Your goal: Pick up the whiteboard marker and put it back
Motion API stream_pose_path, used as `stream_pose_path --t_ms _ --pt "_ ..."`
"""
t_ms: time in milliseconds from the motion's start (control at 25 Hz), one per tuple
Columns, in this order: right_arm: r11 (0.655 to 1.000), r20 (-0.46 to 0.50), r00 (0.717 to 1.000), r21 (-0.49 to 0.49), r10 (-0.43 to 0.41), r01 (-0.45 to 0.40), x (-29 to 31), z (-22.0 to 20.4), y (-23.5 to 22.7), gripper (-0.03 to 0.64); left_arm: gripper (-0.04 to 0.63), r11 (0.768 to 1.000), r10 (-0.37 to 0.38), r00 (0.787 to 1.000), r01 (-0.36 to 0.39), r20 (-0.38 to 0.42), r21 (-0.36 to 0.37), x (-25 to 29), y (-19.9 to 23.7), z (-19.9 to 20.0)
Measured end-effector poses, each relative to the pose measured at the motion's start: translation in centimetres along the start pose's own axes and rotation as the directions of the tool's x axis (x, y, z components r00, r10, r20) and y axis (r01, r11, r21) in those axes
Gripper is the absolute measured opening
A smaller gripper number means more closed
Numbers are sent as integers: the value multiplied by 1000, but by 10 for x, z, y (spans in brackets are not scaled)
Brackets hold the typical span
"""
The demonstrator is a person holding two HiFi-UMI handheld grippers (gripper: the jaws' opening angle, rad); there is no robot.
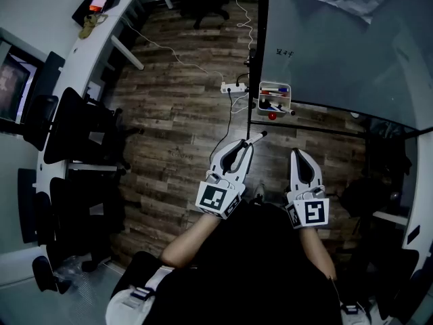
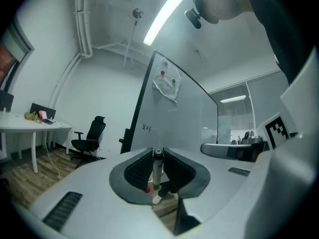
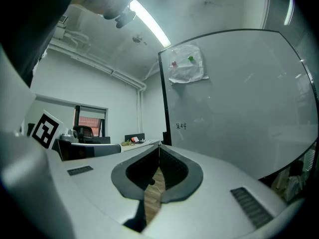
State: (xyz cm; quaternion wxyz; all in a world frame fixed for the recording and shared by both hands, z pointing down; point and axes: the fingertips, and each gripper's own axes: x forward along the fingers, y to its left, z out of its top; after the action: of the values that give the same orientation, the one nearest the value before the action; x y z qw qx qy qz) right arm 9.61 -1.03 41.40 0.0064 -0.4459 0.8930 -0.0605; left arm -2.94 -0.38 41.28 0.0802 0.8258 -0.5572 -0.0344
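Left gripper (image 2: 158, 151) fingers (image 2: 135, 171) clamped on whiteboard marker (image 2: 157, 169); right gripper (image 3: 159, 147) fingers (image 3: 173, 167) pressed together, empty

Dim and bluish, lit by a ceiling tube light (image 2: 162, 18); strong fisheye bending, dark vignetted corners, soft close-up focus.

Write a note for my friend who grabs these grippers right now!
Left gripper: shut on the slim white whiteboard marker.
Right gripper: shut, empty.
The small white plastic box of markers sits at the foot of the big grey whiteboard, ahead.
Done: marker picked up.
Left to do: put it back, probably into that box.
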Motion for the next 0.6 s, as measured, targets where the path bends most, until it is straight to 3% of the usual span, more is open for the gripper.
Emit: stream_pose_path --t_ms 600 --pt "1000 4 1000 5 13 -13 -1 -3 12 14 73 1000 21 1000 -21 9 1 -12 6 0"
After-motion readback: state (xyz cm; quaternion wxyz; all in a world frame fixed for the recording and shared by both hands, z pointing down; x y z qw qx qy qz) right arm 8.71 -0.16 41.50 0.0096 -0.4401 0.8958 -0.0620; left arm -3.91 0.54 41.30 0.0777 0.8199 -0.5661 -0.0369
